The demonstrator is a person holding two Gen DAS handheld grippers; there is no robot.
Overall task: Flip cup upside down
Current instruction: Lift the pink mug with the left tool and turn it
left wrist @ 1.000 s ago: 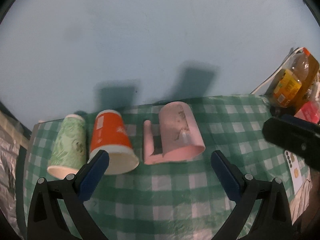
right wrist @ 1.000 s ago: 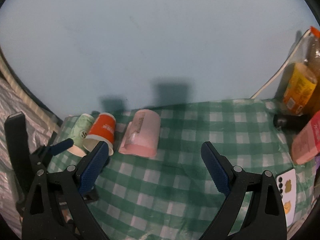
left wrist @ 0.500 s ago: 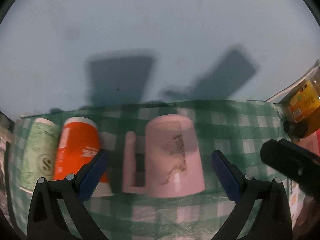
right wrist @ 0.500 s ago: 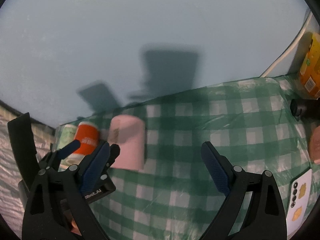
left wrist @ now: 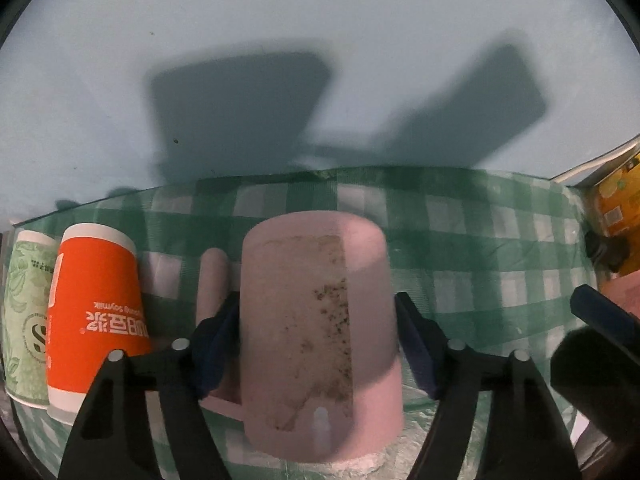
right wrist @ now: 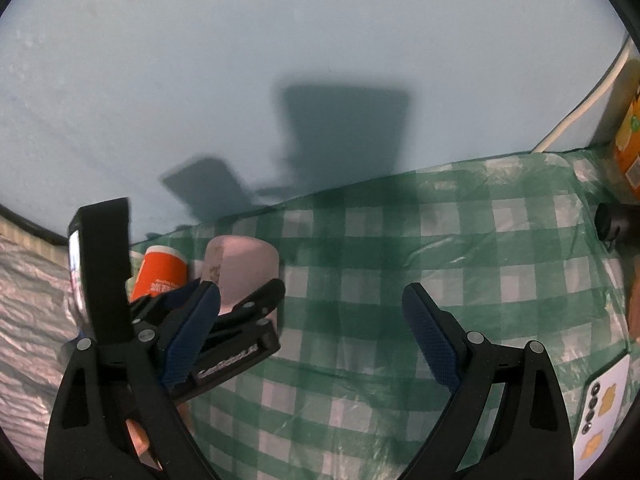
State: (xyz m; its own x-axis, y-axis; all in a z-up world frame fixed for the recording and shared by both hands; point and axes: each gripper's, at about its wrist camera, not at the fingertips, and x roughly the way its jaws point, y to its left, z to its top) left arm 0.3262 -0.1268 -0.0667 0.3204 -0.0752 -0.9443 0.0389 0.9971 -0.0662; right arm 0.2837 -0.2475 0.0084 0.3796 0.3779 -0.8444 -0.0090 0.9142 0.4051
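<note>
A pink mug (left wrist: 316, 320) with a worn brown patch lies on its side on the green checked cloth (left wrist: 472, 248), base away from me, handle (left wrist: 214, 284) to its left. My left gripper (left wrist: 316, 344) straddles the mug, its blue pads against both sides. In the right wrist view the mug (right wrist: 240, 276) and the left gripper (right wrist: 240, 308) show at the left. My right gripper (right wrist: 312, 340) is open and empty over the cloth, to the right of the mug.
An orange paper cup (left wrist: 94, 312) and a green patterned paper cup (left wrist: 24, 312) lie on their sides left of the mug. An orange juice bottle (left wrist: 616, 204) stands at the far right. A phone (right wrist: 600, 404) lies at the right edge. A pale wall (left wrist: 320, 40) is behind.
My left gripper moved forward and its fingers closed in around the pink mug. The right gripper shifted forward a little and stayed open.
</note>
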